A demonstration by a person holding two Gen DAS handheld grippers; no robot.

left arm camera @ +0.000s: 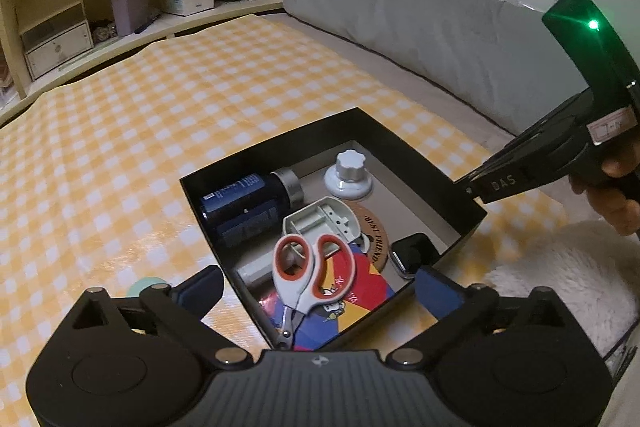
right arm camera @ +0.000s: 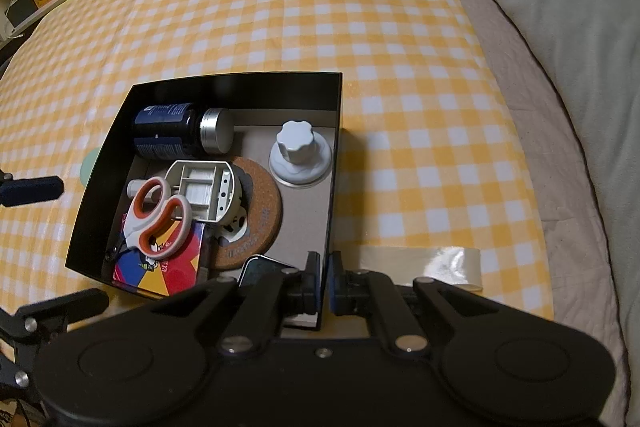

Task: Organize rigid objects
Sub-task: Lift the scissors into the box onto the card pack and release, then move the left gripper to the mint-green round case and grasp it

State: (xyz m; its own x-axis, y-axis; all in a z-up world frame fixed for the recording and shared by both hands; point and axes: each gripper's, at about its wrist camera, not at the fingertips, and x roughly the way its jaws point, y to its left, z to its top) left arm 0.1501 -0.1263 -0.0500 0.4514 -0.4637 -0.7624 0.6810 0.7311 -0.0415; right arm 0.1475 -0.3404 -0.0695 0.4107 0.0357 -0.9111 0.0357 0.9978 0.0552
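Left tool [left arm camera: 318, 287] spread wide over the black box [left arm camera: 404, 135]; right tool [right arm camera: 323, 283] clamped on the box wall.

The scissors [left arm camera: 310, 275] lay free inside the box atop a colourful card [left arm camera: 360, 291], beside a blue bottle [left arm camera: 244, 203], a grey plastic tray [left arm camera: 320, 221], a cork coaster [left arm camera: 376, 233] and a white knob [left arm camera: 348, 173]. The box sat on yellow checked cloth [left arm camera: 160, 131].

cloth [left arm camera: 160, 107]: yellow-white check | box [right arm camera: 224, 87]: black | scissors [left arm camera: 308, 267]: orange-white handles | bottle [right arm camera: 168, 131]: dark blue
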